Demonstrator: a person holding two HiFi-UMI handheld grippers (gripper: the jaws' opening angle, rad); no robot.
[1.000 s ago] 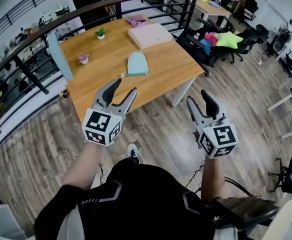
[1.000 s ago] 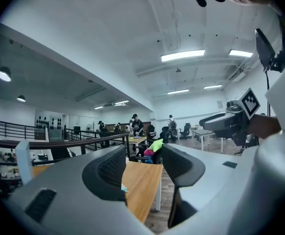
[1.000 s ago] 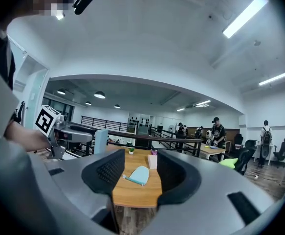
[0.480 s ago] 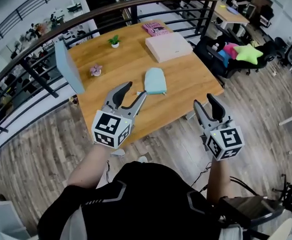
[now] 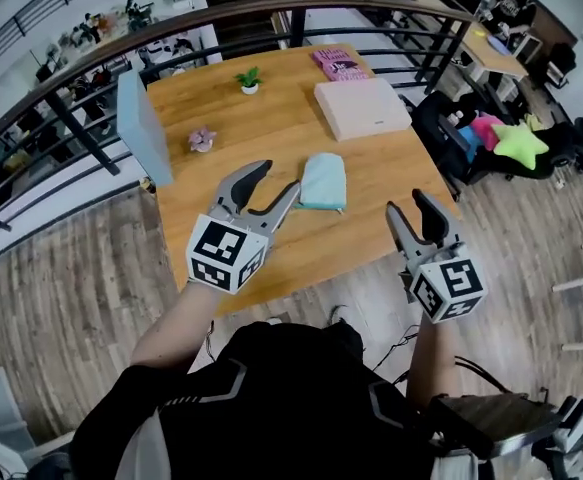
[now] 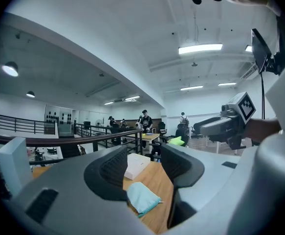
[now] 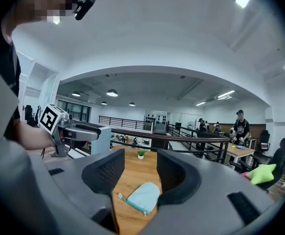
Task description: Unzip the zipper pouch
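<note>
Your left gripper (image 5: 276, 178) and right gripper (image 5: 408, 204) are gaping wide and empty. The zipper pouch (image 5: 323, 180) is lying ahead, nearer the left gripper, with its zipper edge facing you.

The left gripper (image 5: 276, 178) and right gripper (image 5: 407, 202) hover open (both empty).

A light wooden table (image 5: 271, 133) stands on a mezzanine floor (image 5: 61, 298) of grey-brown planks, just inside a curved railing (image 7: 172, 137) with a brown handrail on black posts. Beyond the railing lies an open office (people stand at a further desk (image 5: 496, 56)). The white ceiling carries long strip lights (image 6: 200, 48) and round lamps (image 7: 112, 93).
</note>
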